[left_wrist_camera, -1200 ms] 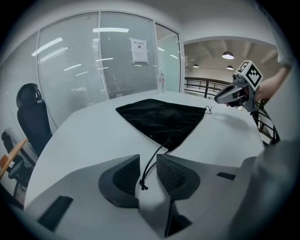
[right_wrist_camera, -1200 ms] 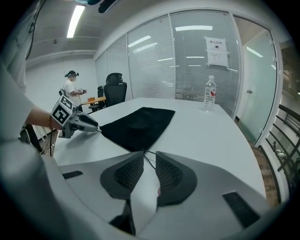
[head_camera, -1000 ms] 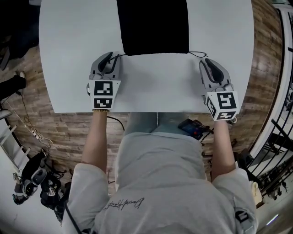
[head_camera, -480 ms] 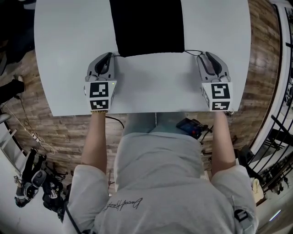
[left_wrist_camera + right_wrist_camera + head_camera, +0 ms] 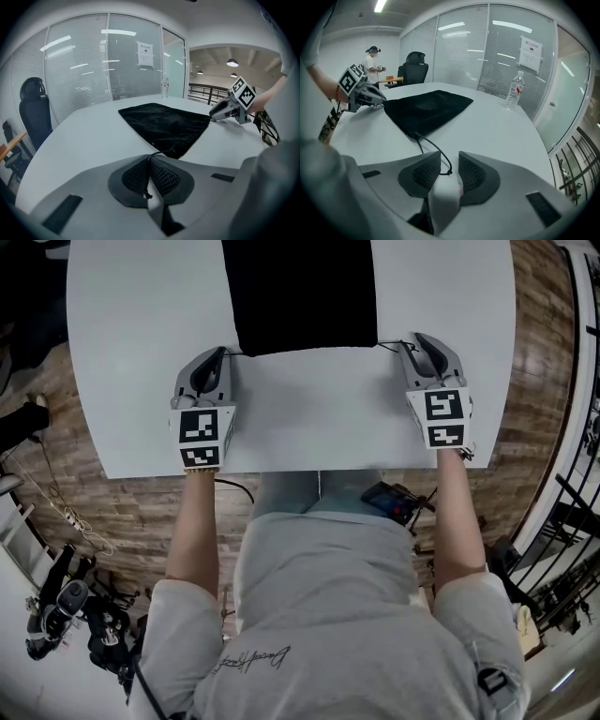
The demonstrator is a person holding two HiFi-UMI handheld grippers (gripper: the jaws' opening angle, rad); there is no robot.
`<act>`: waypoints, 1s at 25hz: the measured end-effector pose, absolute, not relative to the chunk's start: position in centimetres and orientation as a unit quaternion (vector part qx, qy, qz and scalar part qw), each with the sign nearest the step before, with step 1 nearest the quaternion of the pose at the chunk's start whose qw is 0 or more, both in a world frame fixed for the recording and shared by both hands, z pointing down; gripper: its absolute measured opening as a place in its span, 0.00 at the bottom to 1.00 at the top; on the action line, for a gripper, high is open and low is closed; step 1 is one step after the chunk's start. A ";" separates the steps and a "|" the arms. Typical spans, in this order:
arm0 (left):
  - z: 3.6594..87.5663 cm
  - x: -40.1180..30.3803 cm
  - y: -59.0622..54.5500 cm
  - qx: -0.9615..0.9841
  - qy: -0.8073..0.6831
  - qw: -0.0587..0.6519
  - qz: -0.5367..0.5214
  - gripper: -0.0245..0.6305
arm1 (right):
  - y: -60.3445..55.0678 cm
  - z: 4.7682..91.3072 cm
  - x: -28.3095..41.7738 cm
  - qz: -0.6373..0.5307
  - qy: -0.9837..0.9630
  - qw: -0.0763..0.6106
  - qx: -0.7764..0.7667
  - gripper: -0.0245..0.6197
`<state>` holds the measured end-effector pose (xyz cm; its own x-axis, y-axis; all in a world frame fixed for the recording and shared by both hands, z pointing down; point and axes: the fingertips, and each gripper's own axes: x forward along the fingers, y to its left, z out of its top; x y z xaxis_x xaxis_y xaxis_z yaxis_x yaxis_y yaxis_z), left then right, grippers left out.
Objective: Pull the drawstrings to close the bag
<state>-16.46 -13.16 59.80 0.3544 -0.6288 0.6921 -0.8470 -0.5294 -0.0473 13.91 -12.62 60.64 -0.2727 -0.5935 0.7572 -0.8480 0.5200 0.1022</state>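
1. The left gripper (image 5: pixel 150 161), low in the centre of its own view, is clamped tight on the left drawstring (image 5: pixel 161 152). The cord's knotted tip pokes out below the pads, so that side looks ready to pull.
2. The right gripper (image 5: pixel 449 169) has just been opening its jaws, and they stand apart. The knotted end of the right drawstring (image 5: pixel 439 157) lies loose between them, gripped by neither pad.
3. To do this step well, the right jaws should probably close just behind that knot, so the knot acts as a stop. Both hands should then draw evenly outward, toward the left and right frame edges of the head view. Keeping low should make the mouth gather rather than the bag lift.
4. The bag (image 5: pixel 300 296) lies flat at the top centre of the head view on the table (image 5: pixel 141 381). Its near edge runs between the two grippers.
5. The bag is a limp black rectangle of matte, velvety-looking cloth.
6. The cords are thin, round and black. The pads (image 5: pixel 423 174) are dark with a diamond-hatched grip.
7. The table is pale and smooth, so an uneven pull may slide the bag.
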 end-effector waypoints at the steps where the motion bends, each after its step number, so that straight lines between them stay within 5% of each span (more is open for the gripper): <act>1: 59.8 -16.5 -13.2 0.806 -0.458 0.163 0.336 0.06 | -12.7 60.7 13.8 0.165 -0.781 0.388 0.460 0.24; 12: 60.1 -16.9 -12.8 0.804 -0.467 0.181 0.320 0.06 | -12.6 61.1 13.5 0.150 -0.780 0.379 0.475 0.09; 25: 58.2 -16.4 -12.0 0.809 -0.469 0.170 0.311 0.06 | -13.2 59.0 14.5 0.113 -0.764 0.370 0.515 0.08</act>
<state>-16.45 -12.03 58.23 0.3660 -0.6537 0.6623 -0.8651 -0.5014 -0.0168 14.48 -13.18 59.04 -0.1942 -0.7045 0.6826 -0.8715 0.4434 0.2097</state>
